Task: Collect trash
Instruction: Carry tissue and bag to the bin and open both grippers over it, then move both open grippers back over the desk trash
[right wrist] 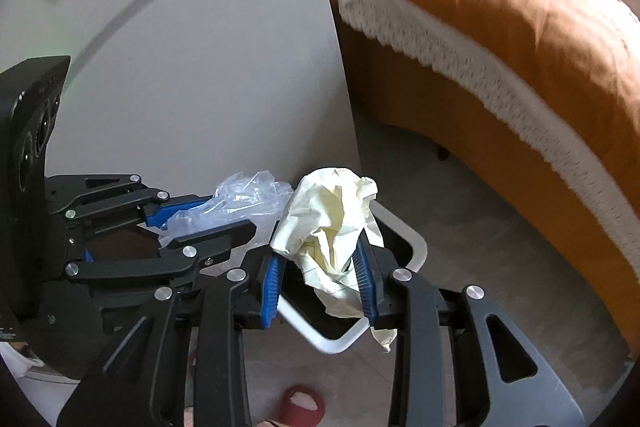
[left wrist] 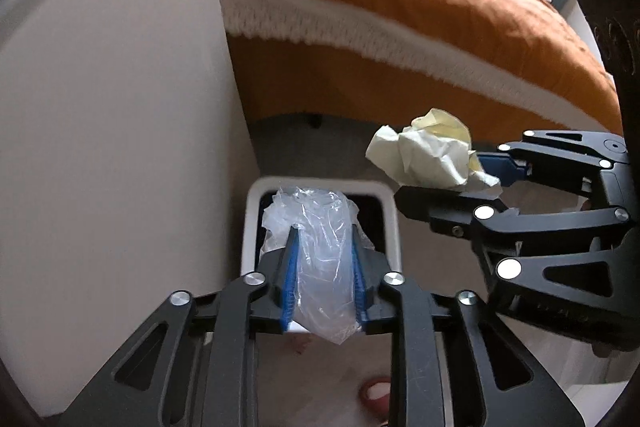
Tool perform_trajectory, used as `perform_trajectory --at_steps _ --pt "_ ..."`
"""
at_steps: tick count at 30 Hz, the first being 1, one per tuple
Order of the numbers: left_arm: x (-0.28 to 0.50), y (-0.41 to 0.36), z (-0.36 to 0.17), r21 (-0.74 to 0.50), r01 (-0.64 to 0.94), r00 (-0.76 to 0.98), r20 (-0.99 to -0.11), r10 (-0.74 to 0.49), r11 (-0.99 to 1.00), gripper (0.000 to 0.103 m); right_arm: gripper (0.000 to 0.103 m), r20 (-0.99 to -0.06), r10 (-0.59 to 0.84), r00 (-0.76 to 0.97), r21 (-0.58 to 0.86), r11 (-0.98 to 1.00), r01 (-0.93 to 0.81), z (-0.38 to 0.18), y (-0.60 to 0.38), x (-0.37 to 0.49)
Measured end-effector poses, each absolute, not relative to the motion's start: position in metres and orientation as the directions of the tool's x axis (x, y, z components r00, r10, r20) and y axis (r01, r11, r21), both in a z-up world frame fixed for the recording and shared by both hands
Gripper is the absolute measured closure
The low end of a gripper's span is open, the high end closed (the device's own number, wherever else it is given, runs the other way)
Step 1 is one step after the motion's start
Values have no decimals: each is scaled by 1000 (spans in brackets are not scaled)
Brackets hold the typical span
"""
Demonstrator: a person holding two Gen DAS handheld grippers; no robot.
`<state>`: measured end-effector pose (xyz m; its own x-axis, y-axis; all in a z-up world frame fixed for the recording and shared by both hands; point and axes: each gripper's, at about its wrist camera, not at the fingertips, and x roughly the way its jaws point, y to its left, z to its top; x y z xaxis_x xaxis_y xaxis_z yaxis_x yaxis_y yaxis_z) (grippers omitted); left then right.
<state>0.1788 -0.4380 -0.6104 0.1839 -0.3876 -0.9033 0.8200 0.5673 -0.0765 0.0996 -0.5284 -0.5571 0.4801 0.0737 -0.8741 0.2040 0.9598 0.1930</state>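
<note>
Left claw (left wrist: 324,267): clamped on clear plastic (left wrist: 320,247), directly over bin (left wrist: 252,211). Right claw (right wrist: 320,279): clamped on crumpled paper (right wrist: 332,227), above bin rim. Advice: centre both over opening, lower, then release.

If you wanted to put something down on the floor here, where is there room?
Bare floor lies between the white bin and the orange bed. Over the bin it is crowded: the left claw grips clear plastic, the right claw grips crumpled paper. A wall closes the other side.
</note>
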Motion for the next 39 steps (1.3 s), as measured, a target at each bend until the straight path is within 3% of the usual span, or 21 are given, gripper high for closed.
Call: perform_trajectory --at_steps 1,2,3,4,5,11,18,30,39 --pt "181 -438 -619 -74 821 179 -908 -379 566 56 60 -876 92 474 206 959 195 -567 -530 101" --pt "183 -438 -630 -90 825 156 -913 -377 559 14 45 -874 113 472 222 958 184 -576 -531 103" --pt "185 -438 -643 -91 823 149 -918 -368 561 4 36 -867 141 478 249 953 171 -584 -532 105" --pt "184 -436 -648 -93 825 147 -917 -370 557 5 11 -867 143 477 251 953 171 -589 -533 107" --pt "183 -436 -656 -92 835 137 -920 -368 543 5 7 -868 130 478 237 957 170 -595 -533 108" --pt "180 -441 -664 -24 848 187 -921 -341 530 5 5 -880 102 465 204 963 176 -611 -537 113" --pt "179 -447 -627 -11 851 209 -910 -358 525 5 5 -867 64 494 180 965 192 -565 -538 109" --pt "157 -463 -447 -15 843 299 -818 -492 537 5 5 -764 -35 644 155 959 236 -380 -539 76" --pt "123 -423 -303 -20 795 406 -724 -557 606 5 5 -649 -69 758 128 972 198 -244 -511 44"
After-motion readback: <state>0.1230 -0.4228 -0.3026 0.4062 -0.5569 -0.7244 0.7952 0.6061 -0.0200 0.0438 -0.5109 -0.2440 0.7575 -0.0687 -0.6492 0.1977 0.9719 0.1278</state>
